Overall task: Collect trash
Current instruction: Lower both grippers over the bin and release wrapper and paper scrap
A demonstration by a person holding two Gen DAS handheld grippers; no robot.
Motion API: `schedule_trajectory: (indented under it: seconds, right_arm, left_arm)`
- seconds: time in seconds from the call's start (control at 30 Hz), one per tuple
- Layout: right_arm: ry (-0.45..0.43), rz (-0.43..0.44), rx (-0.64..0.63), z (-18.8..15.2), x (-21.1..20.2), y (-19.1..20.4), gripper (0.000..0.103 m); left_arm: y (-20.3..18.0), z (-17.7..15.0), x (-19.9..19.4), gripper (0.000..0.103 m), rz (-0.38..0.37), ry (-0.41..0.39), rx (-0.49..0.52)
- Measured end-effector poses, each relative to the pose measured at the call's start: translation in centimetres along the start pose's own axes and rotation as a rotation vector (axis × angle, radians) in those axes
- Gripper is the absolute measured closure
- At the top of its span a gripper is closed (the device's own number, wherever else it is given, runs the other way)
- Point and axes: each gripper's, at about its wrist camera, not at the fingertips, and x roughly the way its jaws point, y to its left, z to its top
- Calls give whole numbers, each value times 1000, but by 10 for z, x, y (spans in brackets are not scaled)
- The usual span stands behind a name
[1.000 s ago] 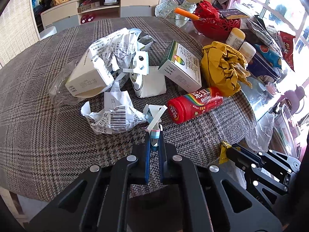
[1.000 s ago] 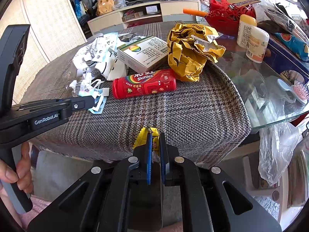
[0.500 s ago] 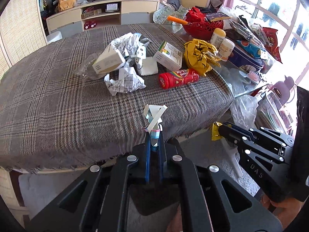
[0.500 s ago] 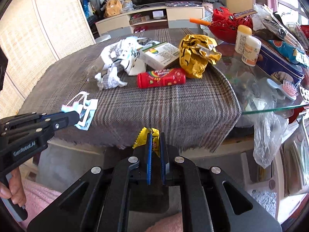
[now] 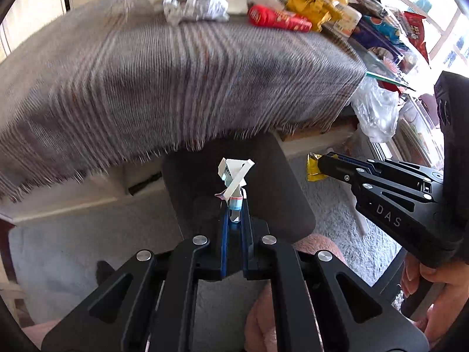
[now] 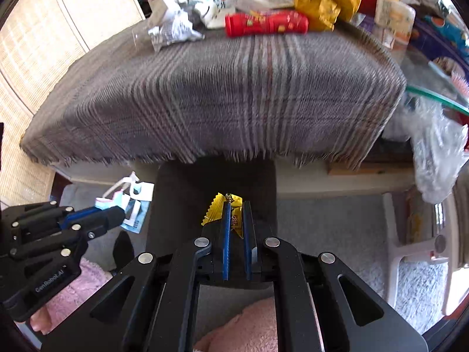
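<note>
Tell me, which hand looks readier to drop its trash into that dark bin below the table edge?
Probably the right. Its tool, shut on the yellow wrapper, sits centred over the dark bin. The left tool, gripping the white paper scrap, also hangs over it, so the difference is small.

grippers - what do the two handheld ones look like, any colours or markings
Both are matte black, angular linkage frames with silver round rivets and blue-lined fingers. The left gripper carries white "GenRobot.AI" lettering on its body; the right gripper carries "DAS". No cables show.
</note>
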Motion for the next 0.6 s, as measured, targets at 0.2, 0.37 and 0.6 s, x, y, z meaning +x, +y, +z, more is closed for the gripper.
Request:
schedule_trajectory:
  seconds: [0.2,0.37,0.6]
  right_arm:
    - [53,40,41,-6,32,-5,94]
    - [101,59,77,-8,61,-5,94]
    - [113,44,101,-4,81,-4,90]
  left_arm:
    - [11,-10,47,97,-39,74,-57]
    - [15,-18,81,97,-46,115,-73]
    - [22,-24,100,91,-68,124,-90]
